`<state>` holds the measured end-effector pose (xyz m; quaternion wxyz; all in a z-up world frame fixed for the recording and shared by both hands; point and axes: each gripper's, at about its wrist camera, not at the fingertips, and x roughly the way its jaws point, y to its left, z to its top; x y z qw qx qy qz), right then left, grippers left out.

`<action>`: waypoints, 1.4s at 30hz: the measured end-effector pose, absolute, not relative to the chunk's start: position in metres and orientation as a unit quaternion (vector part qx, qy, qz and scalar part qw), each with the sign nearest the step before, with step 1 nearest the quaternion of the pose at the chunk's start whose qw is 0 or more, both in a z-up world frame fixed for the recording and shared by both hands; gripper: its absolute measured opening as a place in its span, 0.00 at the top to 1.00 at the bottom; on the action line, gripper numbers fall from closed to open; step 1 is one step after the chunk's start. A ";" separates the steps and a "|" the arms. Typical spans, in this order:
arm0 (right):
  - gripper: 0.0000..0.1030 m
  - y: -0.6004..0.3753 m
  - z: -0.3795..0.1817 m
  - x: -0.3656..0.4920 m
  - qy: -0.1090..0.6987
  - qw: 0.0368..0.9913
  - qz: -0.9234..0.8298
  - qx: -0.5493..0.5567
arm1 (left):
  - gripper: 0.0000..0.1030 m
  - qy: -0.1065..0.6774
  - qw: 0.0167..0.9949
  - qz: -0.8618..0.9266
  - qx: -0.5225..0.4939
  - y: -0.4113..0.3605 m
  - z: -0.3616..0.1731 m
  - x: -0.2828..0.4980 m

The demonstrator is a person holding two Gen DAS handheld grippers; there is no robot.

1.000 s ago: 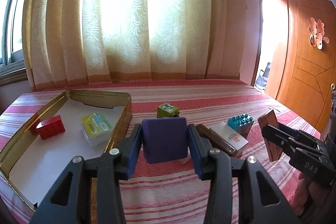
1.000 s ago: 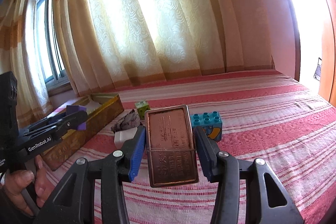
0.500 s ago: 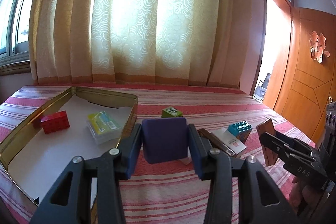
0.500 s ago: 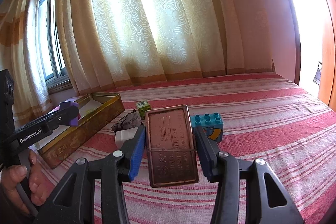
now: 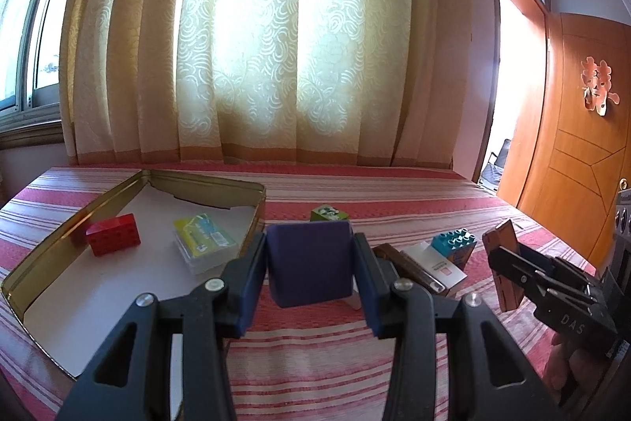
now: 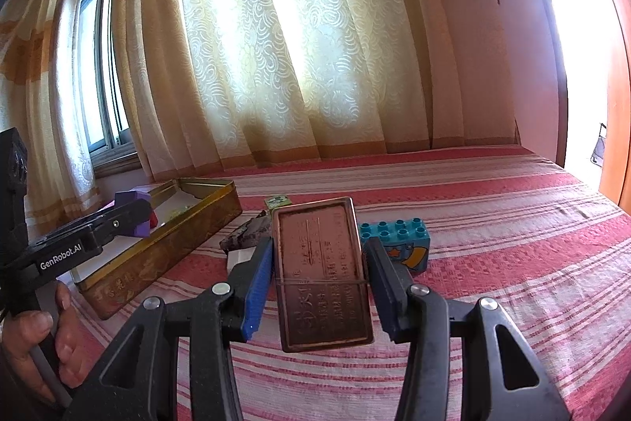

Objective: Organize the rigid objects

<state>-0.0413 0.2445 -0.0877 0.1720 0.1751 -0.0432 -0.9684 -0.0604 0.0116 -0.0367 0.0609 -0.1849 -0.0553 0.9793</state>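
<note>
Left tongs [image 5: 311,275] clamp purple block [image 5: 309,263], centre frame; right tongs [image 6: 320,287] clamp copper tin [image 6: 321,275]; gold tray [image 5: 118,192] left

- The left hand-held gripper [image 5: 311,271] is level and points forward, its two blue-padded fingers [image 5: 252,279] pressed against the sides of a purple block [image 5: 309,267], held clear of the bed.
- The left hand [image 6: 35,338] is wrapped around that gripper's handle at the near left of the right wrist view.
- The right hand-held gripper [image 6: 321,275] points forward too, fingers [image 6: 258,283] clamped on the long sides of a copper tin [image 6: 321,271], which stands upright and tilts slightly back.
- The right hand [image 5: 579,365] shows only partly, under its gripper's black body.
</note>
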 end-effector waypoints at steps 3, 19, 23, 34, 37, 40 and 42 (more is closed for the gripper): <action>0.52 0.241 -0.087 -0.039 -0.042 0.176 -0.969 0.170 | 0.59 -0.059 0.059 0.980 -0.183 0.009 -0.036 -0.059; 0.52 0.214 -0.087 -0.034 -0.026 0.197 -0.966 0.165 | 0.59 -0.069 0.046 0.981 -0.174 -0.010 -0.037 -0.055; 0.52 0.208 -0.088 -0.033 -0.022 0.203 -0.965 0.165 | 0.59 -0.073 0.044 0.981 -0.173 -0.015 -0.037 -0.054; 0.52 0.192 -0.088 -0.029 -0.012 0.218 -0.962 0.165 | 0.59 -0.076 0.038 0.982 -0.169 -0.022 -0.037 -0.050; 0.52 0.189 -0.088 -0.029 -0.010 0.222 -0.961 0.165 | 0.59 -0.074 0.036 0.982 -0.167 -0.023 -0.036 -0.048; 0.52 0.186 -0.088 -0.028 -0.009 0.225 -0.960 0.166 | 0.59 -0.075 0.035 0.983 -0.167 -0.026 -0.036 -0.048; 0.52 0.183 -0.089 -0.028 -0.009 0.227 -0.959 0.167 | 0.59 -0.076 0.035 0.982 -0.167 -0.028 -0.036 -0.048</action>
